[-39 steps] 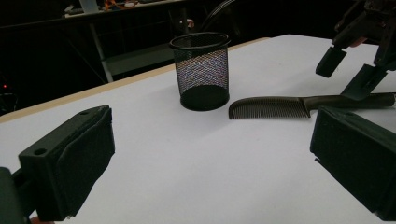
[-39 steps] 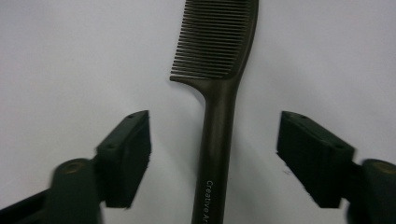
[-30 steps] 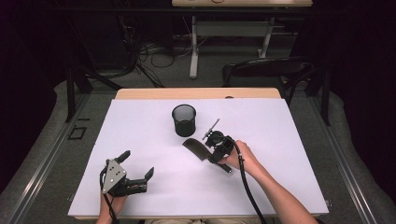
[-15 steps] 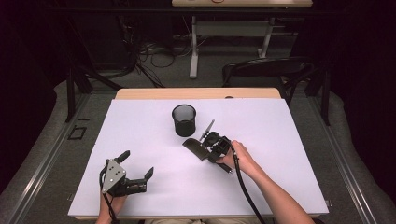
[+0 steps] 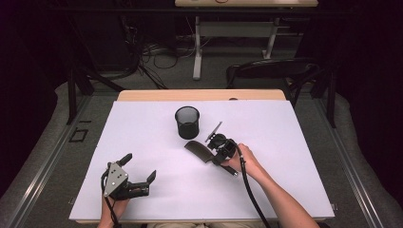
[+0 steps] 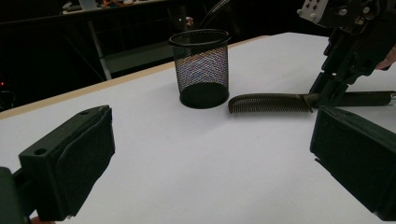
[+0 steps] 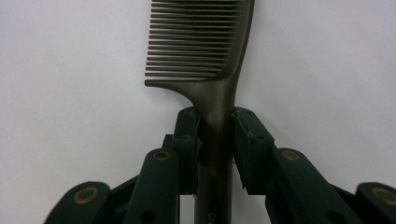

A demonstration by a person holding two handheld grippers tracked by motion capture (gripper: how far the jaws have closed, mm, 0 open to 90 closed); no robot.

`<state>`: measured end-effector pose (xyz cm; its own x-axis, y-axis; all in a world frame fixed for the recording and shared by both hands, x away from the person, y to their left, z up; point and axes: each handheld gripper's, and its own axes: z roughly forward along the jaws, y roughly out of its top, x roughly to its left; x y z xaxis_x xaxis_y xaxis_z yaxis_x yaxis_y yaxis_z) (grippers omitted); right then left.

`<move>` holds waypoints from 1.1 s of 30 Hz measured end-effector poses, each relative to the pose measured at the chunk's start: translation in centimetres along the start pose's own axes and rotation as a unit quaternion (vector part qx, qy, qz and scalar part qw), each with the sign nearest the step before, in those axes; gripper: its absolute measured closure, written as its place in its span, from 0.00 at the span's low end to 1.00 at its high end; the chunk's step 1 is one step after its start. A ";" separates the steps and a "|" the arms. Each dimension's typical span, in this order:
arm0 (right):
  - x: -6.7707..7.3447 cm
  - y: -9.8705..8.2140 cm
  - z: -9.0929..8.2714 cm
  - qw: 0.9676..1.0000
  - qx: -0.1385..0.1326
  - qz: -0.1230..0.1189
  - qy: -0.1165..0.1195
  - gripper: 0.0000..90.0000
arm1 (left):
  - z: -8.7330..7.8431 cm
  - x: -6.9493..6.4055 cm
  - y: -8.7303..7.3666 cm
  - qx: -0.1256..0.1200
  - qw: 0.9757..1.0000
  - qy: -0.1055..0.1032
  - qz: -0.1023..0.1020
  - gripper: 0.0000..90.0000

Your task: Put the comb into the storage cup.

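A dark comb (image 5: 196,148) (image 6: 271,102) (image 7: 205,37) lies flat on the white table (image 5: 285,142), just in front of a black mesh cup (image 5: 187,122) (image 6: 201,70). My right gripper (image 5: 212,156) (image 6: 327,93) (image 7: 215,116) points down at the comb's handle. Its jaws have just been closing, and their pads now press on both sides of the handle, right behind the teeth. My left gripper (image 5: 139,167) (image 6: 210,158) rests near the front left of the table, open, with nothing between its jaws.
The mesh cup stands upright a little left of the table's middle and looks empty. A dark chair (image 5: 266,71) and desk legs stand beyond the far edge. White tabletop stretches to the right and between the two hands.
The right gripper's jaws have drawn in around the comb's handle, and that hand has shifted only slightly. The left gripper and the cup have stayed put.
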<state>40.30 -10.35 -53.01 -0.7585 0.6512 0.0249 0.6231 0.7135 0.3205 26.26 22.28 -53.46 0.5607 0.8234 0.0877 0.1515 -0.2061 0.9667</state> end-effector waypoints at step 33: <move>-0.1 -3.8 -3.4 0.994 -0.098 -0.020 0.043 0.81 | 0.1 -0.1 0.0 0.004 1.000 0.000 0.002 0.00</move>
<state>37.40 -14.02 -51.01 -0.8006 0.5930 0.0866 0.5493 0.6683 0.5017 26.32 22.19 -53.54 0.5616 0.8223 0.0913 0.1551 -0.2130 0.9647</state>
